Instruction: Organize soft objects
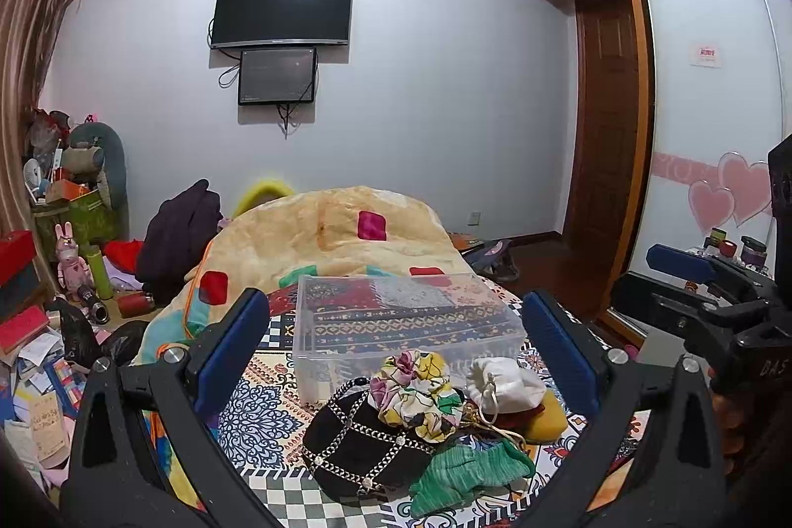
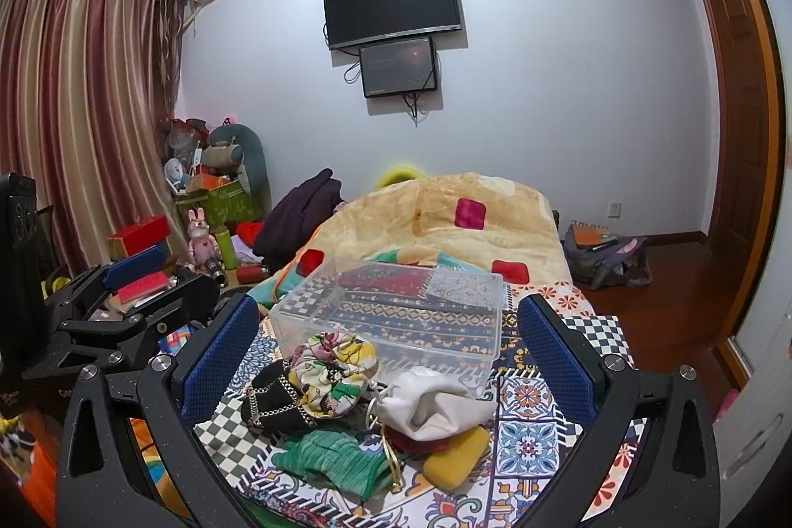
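Observation:
A pile of soft things lies on the patterned bedspread in front of an empty clear plastic box [image 1: 406, 320] [image 2: 396, 310]. The pile holds a black studded pouch [image 1: 366, 449] [image 2: 277, 404], a floral scrunchie [image 1: 416, 394] [image 2: 331, 369], a white drawstring bag [image 1: 505, 384] [image 2: 435, 399], a green knit piece [image 1: 465, 473] [image 2: 336, 458] and a yellow pad [image 1: 544, 419] [image 2: 455, 454]. My left gripper [image 1: 396, 345] is open and empty, hovering over the pile. My right gripper [image 2: 391, 355] is open and empty, also above the pile.
A folded orange quilt [image 1: 326, 241] [image 2: 445, 221] lies behind the box. Clutter, boxes and toys fill the floor at the left [image 1: 64, 280]. A bag [image 2: 609, 256] sits on the wooden floor at the right. The right gripper shows at the right edge of the left wrist view [image 1: 693, 280].

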Motion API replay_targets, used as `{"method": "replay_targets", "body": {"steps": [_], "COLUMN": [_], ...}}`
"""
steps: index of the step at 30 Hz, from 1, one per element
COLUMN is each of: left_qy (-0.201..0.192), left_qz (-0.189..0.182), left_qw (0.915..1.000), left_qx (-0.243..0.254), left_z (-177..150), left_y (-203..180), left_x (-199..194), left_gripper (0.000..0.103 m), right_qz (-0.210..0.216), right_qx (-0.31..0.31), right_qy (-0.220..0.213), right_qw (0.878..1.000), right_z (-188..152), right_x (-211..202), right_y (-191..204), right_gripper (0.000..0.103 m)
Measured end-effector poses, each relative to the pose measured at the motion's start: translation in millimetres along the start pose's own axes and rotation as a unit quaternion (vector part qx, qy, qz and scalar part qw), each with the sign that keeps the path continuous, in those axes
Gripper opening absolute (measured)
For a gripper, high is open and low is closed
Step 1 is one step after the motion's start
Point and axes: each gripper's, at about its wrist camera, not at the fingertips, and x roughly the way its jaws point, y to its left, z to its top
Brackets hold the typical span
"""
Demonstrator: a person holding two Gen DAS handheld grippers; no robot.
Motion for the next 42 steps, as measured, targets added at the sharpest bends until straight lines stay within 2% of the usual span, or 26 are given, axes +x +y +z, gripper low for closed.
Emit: {"method": "replay_targets", "body": {"steps": [42], "left_qy": [0.007], "left_qz": [-0.006], "left_qw": [1.0], "left_qx": [0.002], "left_z": [4.2], "left_y": [-2.8], "left_x": [-0.2], "left_gripper": [0.103], "right_qz": [0.006], "right_qx": [0.0], "right_qy": [0.004], "right_qw": [1.0], "right_z": [-2.0], "right_x": [1.6], "right_y": [3.6], "right_gripper": [0.103]}}
